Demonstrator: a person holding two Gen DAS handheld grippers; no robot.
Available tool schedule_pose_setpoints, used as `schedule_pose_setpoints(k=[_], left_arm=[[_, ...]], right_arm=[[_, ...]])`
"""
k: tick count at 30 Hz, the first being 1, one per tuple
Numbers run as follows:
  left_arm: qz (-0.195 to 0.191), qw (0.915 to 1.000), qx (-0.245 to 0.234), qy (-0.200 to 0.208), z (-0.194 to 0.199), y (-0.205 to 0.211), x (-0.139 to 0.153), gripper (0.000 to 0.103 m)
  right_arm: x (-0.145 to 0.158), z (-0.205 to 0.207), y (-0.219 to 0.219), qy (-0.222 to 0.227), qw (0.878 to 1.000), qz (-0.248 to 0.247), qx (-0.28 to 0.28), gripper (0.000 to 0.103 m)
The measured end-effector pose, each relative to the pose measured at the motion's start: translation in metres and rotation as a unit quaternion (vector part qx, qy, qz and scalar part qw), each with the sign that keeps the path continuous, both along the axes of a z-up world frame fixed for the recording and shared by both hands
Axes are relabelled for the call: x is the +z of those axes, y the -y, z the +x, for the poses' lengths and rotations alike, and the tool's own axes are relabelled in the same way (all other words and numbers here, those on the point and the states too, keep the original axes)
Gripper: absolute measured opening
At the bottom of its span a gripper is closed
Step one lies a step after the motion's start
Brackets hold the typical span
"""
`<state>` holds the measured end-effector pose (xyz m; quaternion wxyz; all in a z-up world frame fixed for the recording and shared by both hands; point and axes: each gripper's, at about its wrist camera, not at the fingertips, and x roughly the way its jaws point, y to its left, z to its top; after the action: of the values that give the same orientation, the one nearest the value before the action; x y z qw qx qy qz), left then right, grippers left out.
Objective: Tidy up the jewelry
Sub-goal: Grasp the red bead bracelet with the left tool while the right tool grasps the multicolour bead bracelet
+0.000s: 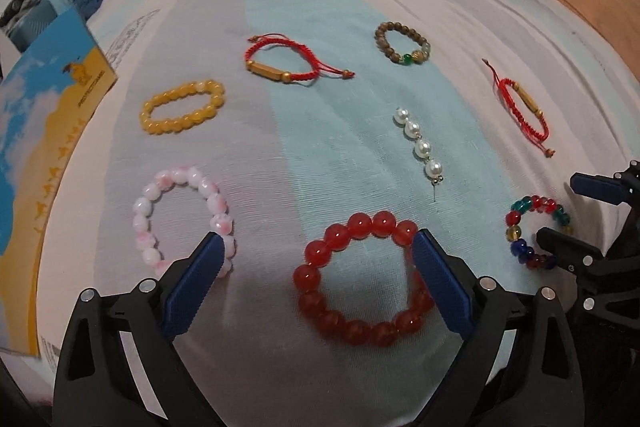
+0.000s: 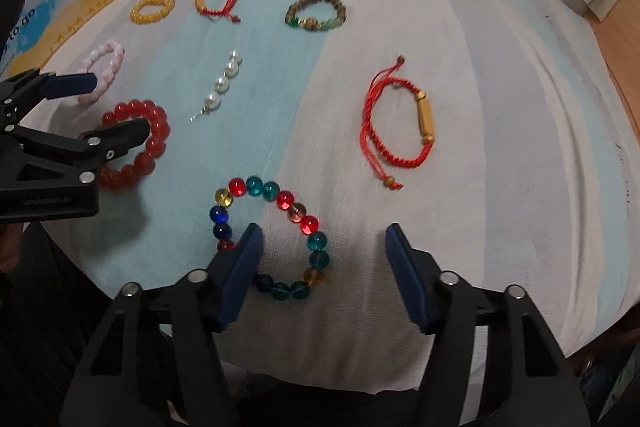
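A ring of big red beads (image 1: 360, 223) lies on the striped cloth (image 1: 280, 155) low in the left wrist view. My left gripper (image 1: 320, 239) hangs open over it: the right finger (image 1: 440, 287) covers its right side, the left finger stands outside by the pink-and-white bracelet (image 1: 146, 205). In the right wrist view a multicoloured glass-bead bracelet (image 2: 286, 199) lies under my right gripper (image 2: 324, 227). That gripper is open, with its left finger over the ring's left edge and the ring's right half between the fingers. No pad presses on a bead.
Farther back lie a yellow bead bracelet (image 1: 182, 107), a red cord bracelet (image 1: 268, 71), a brown bead bracelet (image 1: 384, 43), a pearl strand (image 1: 416, 139) and a second red cord bracelet (image 1: 528, 103). A blue-and-yellow box (image 1: 40, 131) stands at the left edge.
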<state>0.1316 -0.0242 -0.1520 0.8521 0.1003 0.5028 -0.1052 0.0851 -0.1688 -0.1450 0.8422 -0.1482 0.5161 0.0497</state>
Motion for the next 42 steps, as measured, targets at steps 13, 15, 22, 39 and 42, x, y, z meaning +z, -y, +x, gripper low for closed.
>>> schedule_pose_setpoints(k=[13,15,22,39,42], left_arm=[[-0.03,0.9994,-0.016,-0.007,-0.018,0.008,-0.004,0.079],[-0.031,0.9995,0.001,-0.007,-0.021,0.007,-0.005,0.079],[-0.054,0.9979,0.037,0.002,-0.024,-0.001,-0.01,0.08],[-0.089,0.9959,0.002,-0.02,-0.029,0.006,0.0,0.013],[-0.091,0.9956,0.006,-0.022,-0.03,0.003,0.003,0.013]], right_arm=[[-0.011,0.002,0.007,0.002,0.999,0.039,-0.023,0.053],[-0.011,0.001,0.006,0.004,0.999,0.038,-0.022,0.052],[-0.009,-0.003,0.008,0.011,1.0,0.027,-0.012,0.038],[0.005,-0.005,0.009,0.02,0.999,0.032,-0.02,0.011],[0.01,-0.007,0.01,0.024,0.999,0.035,-0.022,0.009]])
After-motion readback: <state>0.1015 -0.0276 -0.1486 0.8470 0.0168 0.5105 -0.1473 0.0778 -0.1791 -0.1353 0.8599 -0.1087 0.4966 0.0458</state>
